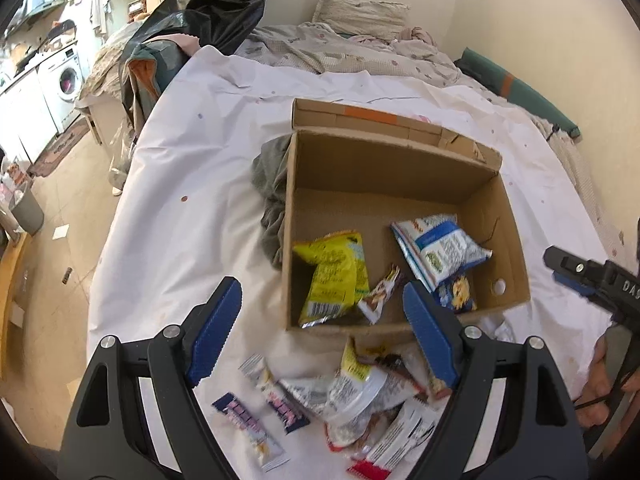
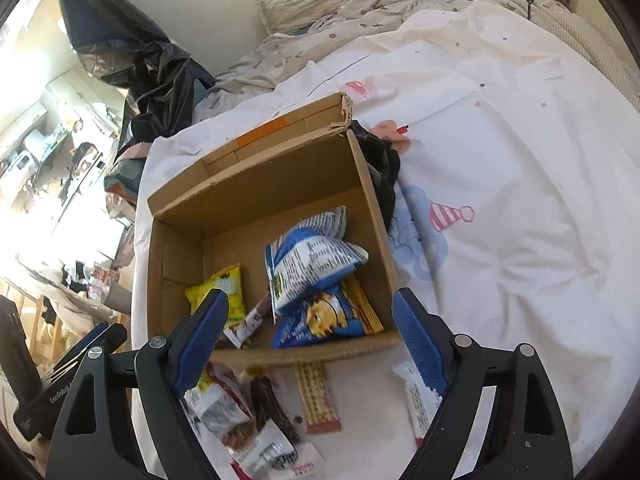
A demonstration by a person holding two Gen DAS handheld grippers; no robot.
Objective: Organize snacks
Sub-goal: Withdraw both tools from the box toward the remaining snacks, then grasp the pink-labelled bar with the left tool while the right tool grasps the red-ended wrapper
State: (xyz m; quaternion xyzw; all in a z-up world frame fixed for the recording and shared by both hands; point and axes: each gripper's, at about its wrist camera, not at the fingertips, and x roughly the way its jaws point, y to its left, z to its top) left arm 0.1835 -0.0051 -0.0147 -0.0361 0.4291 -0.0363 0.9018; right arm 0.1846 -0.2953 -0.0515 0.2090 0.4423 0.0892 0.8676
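Note:
An open cardboard box (image 1: 384,168) (image 2: 256,184) sits on a white bedsheet. Inside lie a yellow snack bag (image 1: 332,276) (image 2: 228,288), a blue and white bag (image 1: 440,248) (image 2: 312,260), a blue bag with a cartoon face (image 2: 328,316) and a small bar (image 1: 380,296). A pile of loose snack packets (image 1: 360,396) (image 2: 240,420) lies in front of the box. My left gripper (image 1: 320,324) is open and empty above the pile by the box's near wall. My right gripper (image 2: 308,332) is open and empty over the box's near edge; it also shows in the left wrist view (image 1: 580,276).
A grey cloth (image 1: 272,200) lies against the box's left side, a dark cloth (image 2: 380,168) against its right. Black plastic bag (image 1: 216,4) and pillow (image 1: 360,12) at the bed's head. The bed drops to the floor (image 1: 52,280) on the left.

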